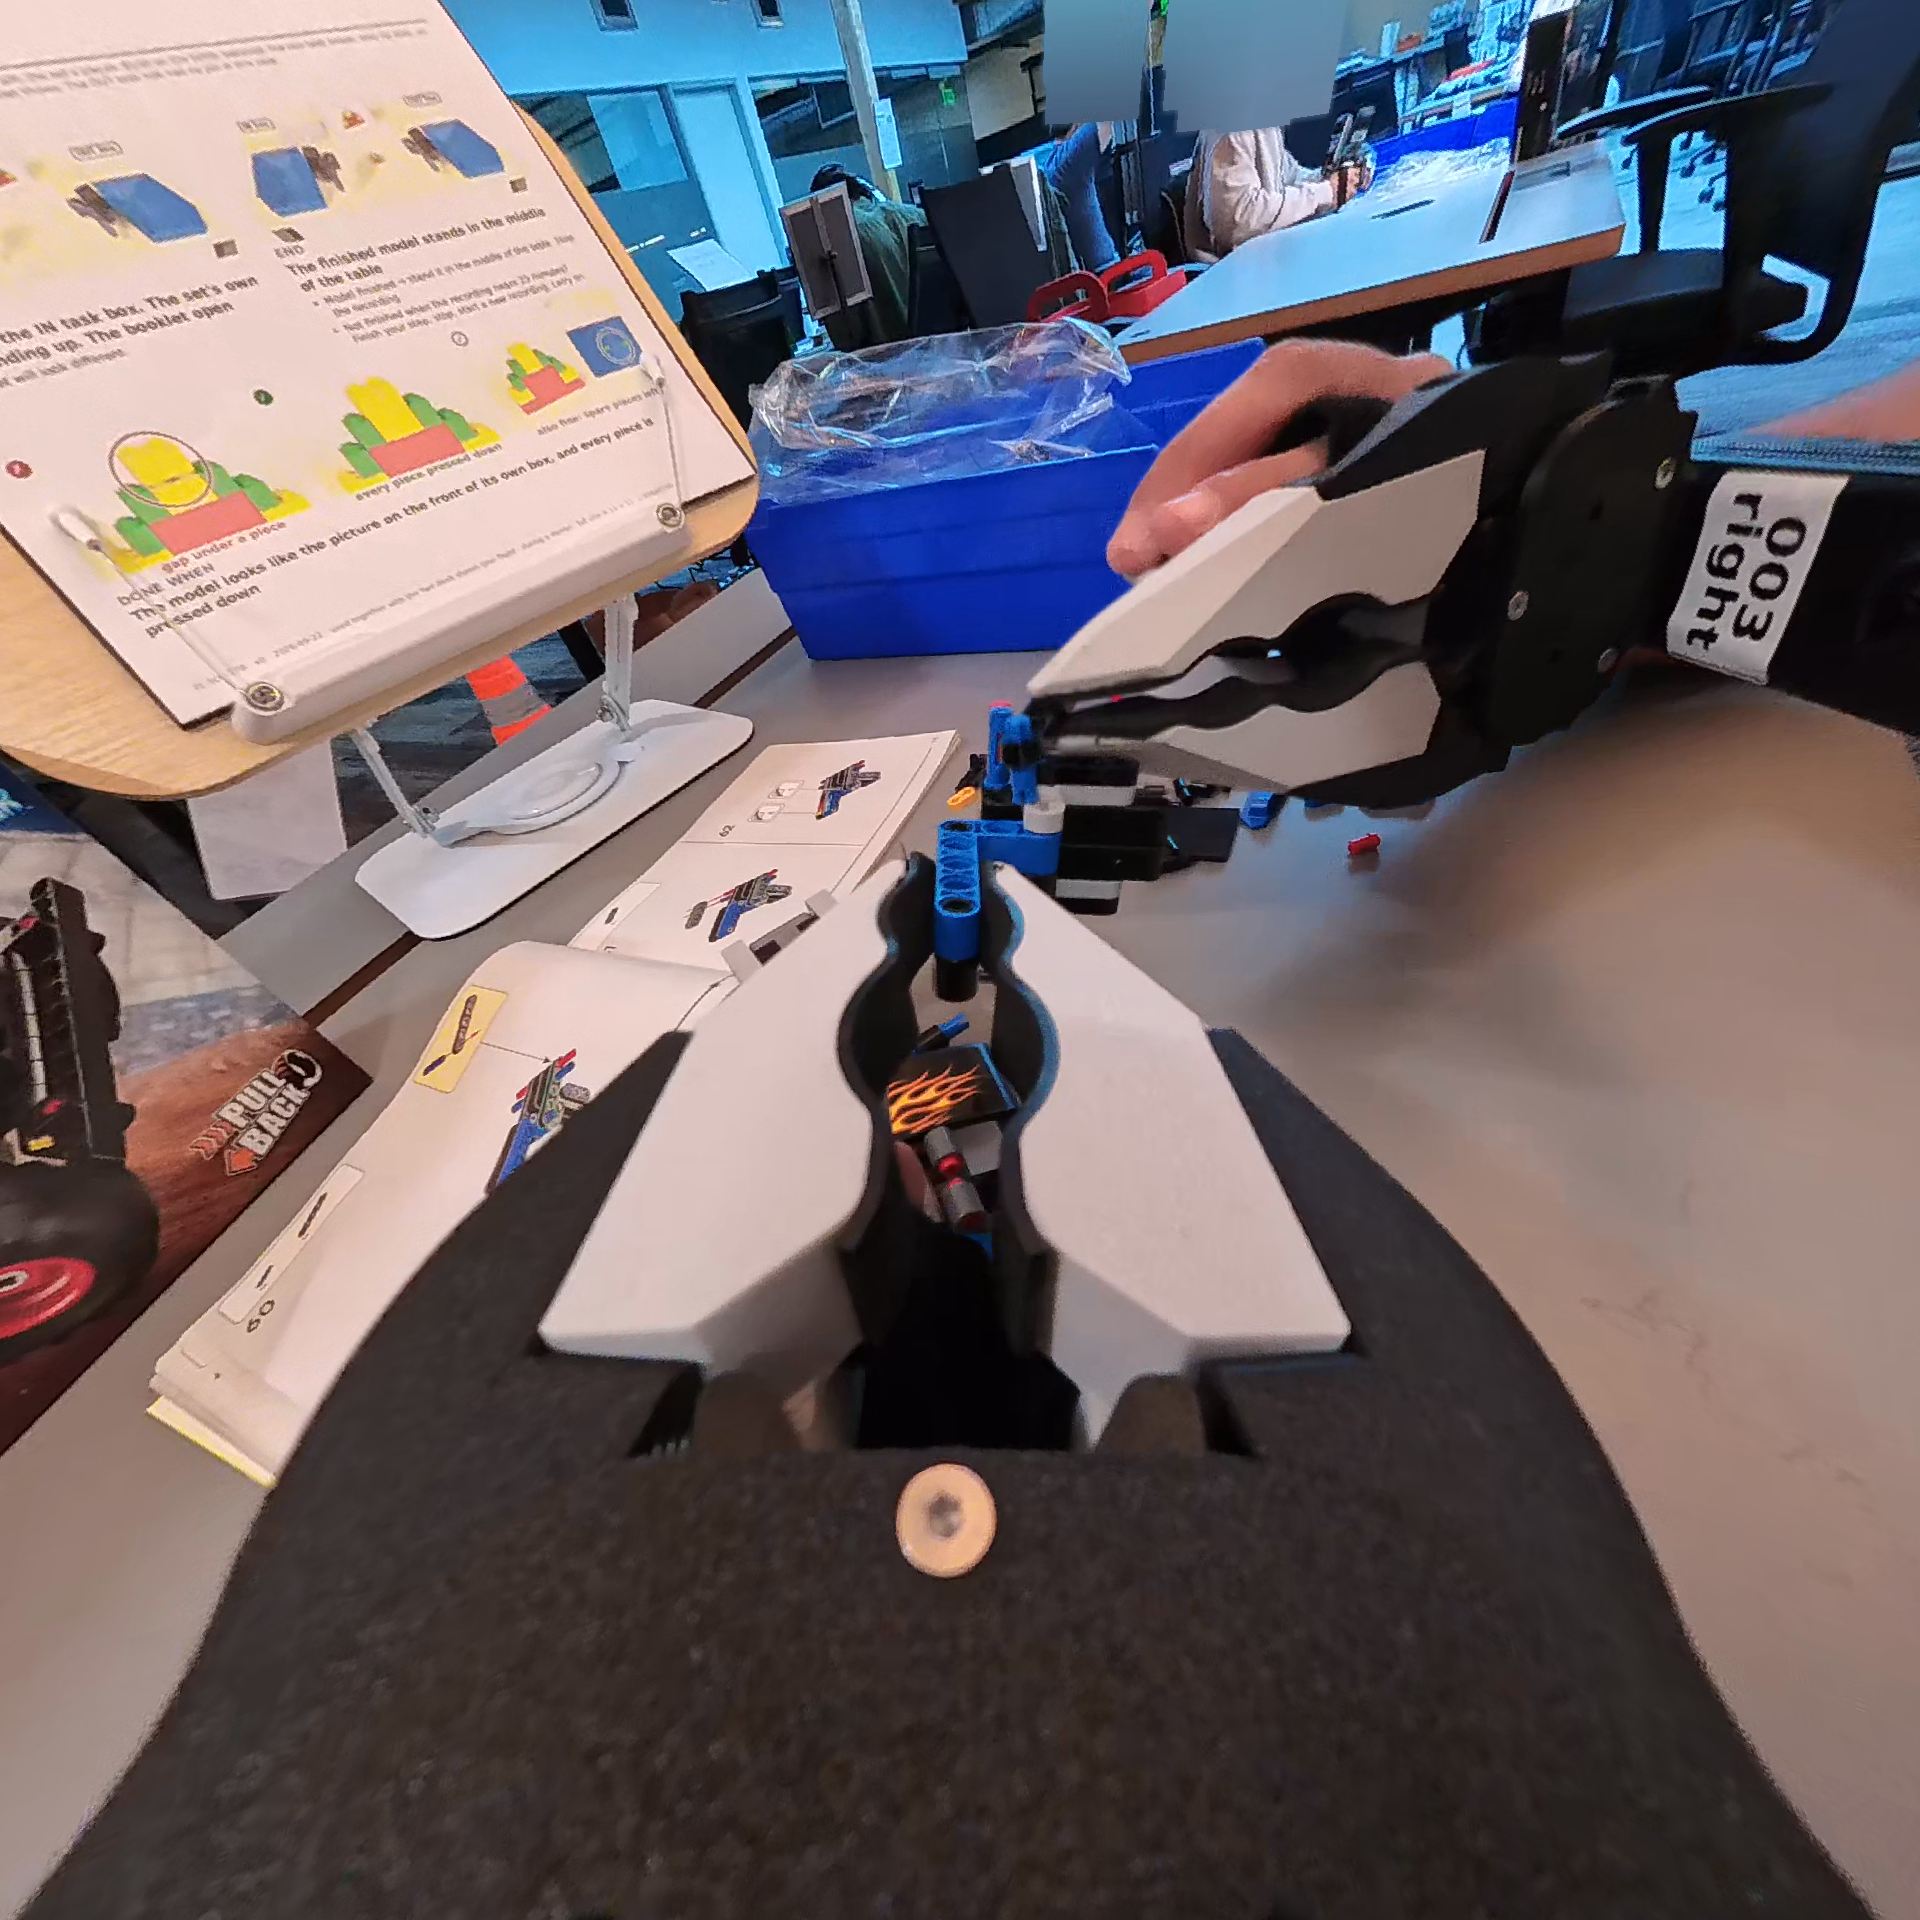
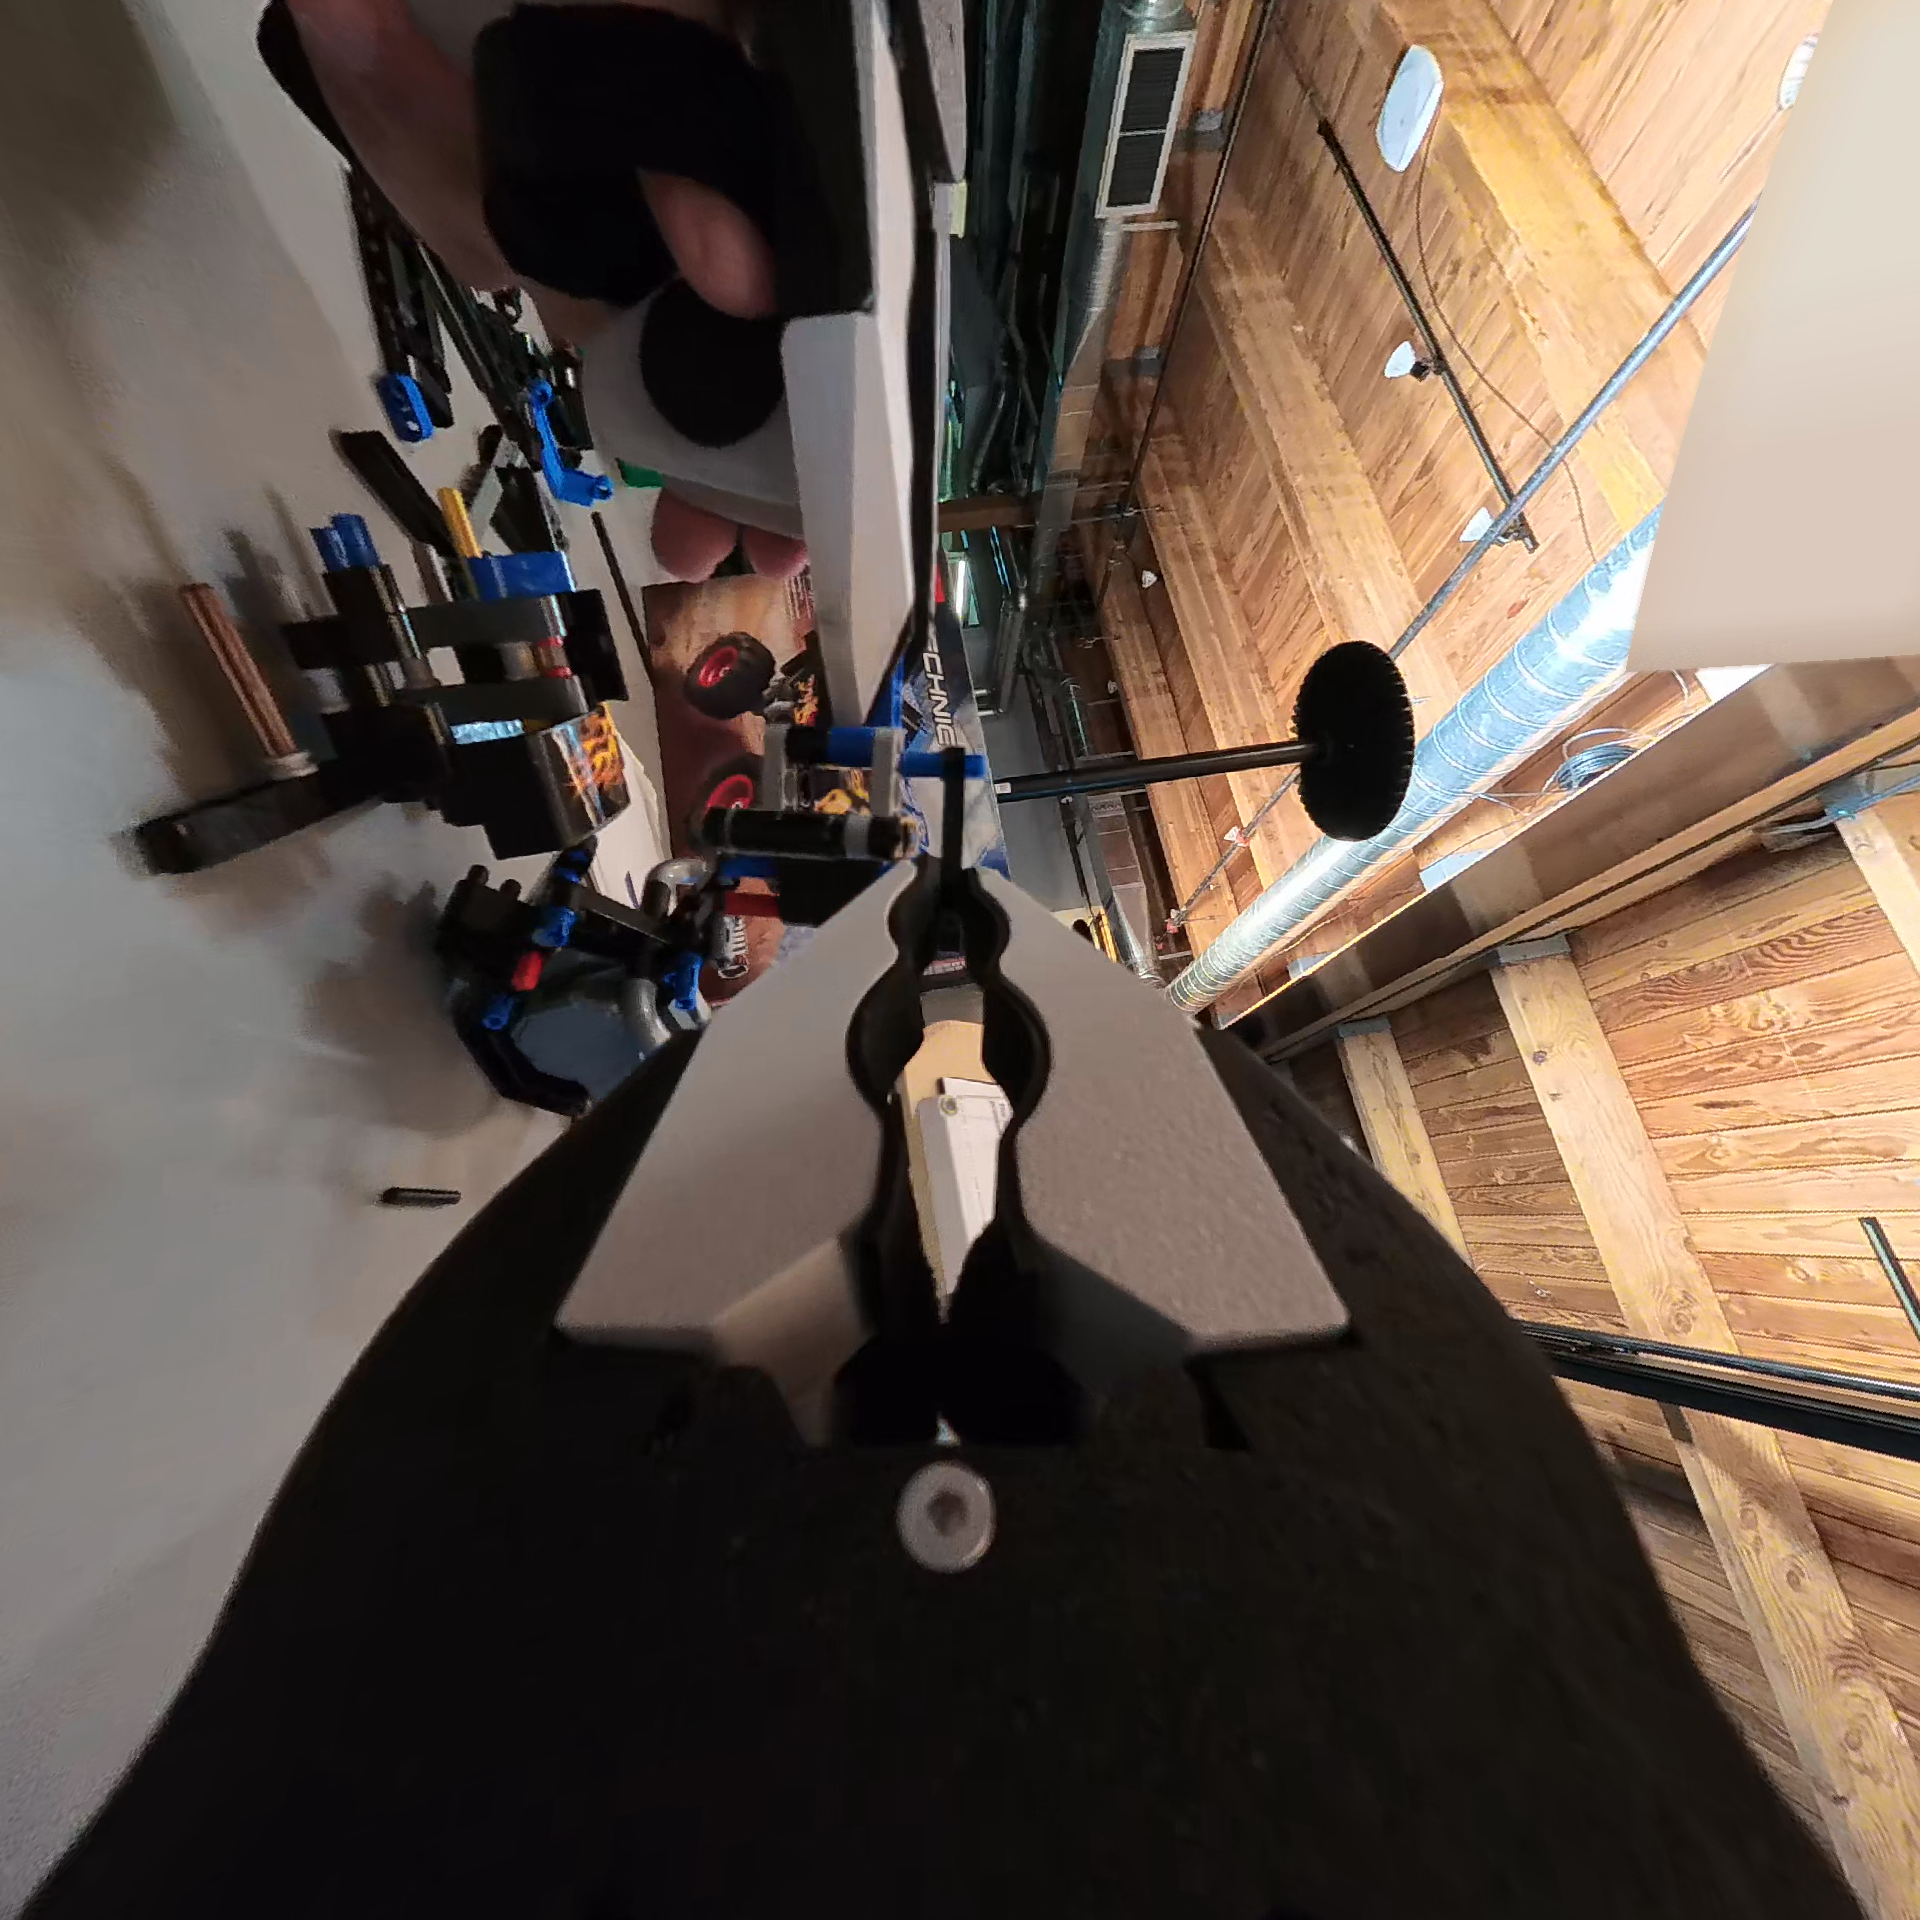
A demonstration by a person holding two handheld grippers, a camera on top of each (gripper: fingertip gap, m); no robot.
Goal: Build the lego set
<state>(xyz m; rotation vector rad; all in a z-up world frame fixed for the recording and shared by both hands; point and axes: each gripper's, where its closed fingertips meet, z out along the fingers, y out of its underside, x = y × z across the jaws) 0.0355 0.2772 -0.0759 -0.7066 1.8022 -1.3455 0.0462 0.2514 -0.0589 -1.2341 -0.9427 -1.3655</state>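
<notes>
In the left wrist view my left gripper is shut on a blue beam sub-assembly held above the grey table. My right gripper comes in from the right, shut at the sub-assembly's top blue piece. In the right wrist view my right gripper is shut on a thin black piece at the blue and grey sub-assembly. A black axle with a gear sticks out of it. A black model with a flame tile stands on the table behind.
An open instruction booklet lies to the left, with a sheet on a stand, the set box and a blue bin with a plastic bag. Loose pieces, another part-built frame and a black pin lie about. The left gripper's tips are roughly 4 cm from the right gripper's.
</notes>
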